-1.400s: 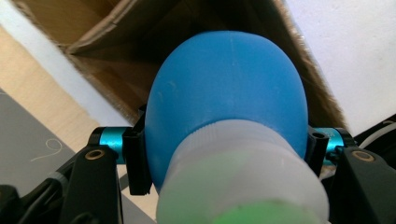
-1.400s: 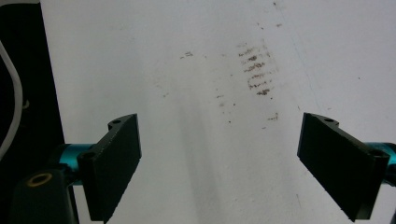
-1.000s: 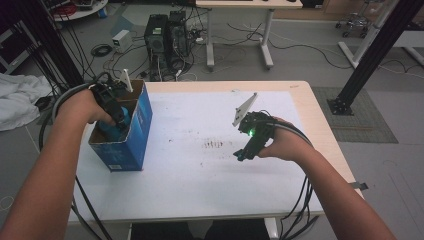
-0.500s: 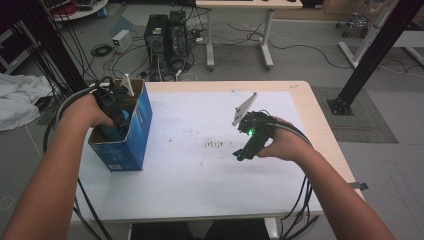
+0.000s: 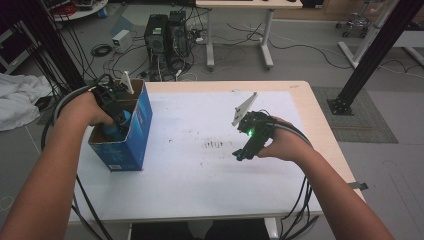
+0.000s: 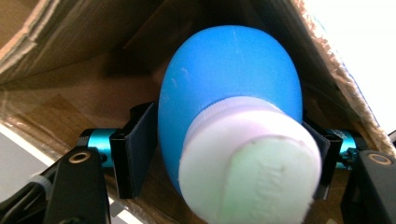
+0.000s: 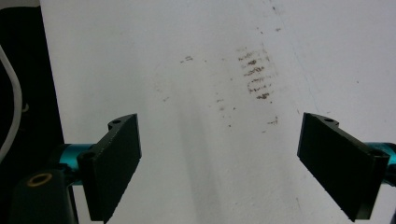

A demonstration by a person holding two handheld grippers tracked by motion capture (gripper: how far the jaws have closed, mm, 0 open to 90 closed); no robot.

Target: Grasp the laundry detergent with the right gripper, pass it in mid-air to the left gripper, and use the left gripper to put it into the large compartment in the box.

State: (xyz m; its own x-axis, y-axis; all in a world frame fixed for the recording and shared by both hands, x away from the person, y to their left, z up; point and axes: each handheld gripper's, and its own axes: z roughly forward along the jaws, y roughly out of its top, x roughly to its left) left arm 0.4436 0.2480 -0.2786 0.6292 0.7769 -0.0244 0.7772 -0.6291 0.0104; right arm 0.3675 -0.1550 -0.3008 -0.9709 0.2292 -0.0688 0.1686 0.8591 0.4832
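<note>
A blue bottle (image 6: 229, 84) with a white cap (image 6: 247, 163) sits between the jaws of my left gripper (image 6: 229, 154), cap end toward the camera, inside a blue cardboard box (image 5: 135, 135) at the table's left edge. The jaws have just been opening, and both pads (image 6: 137, 154) still lie against the bottle's sides. In the high view the left gripper (image 5: 117, 117) reaches down into the box, where a bit of blue bottle (image 5: 112, 132) shows. My right gripper (image 5: 241, 155) rests right of centre on the white table (image 5: 200, 190), pointing down at it. Its jaws stand wide open and empty (image 7: 219, 163).
Dark smudge marks (image 5: 214, 145) lie on the tabletop between the two hands. The box's brown flaps (image 6: 56, 60) close around the left gripper. Behind the table stand computer towers (image 5: 167, 35) with cables, a white cloth (image 5: 17, 102) at the left, and a black post (image 5: 372, 55) at the right.
</note>
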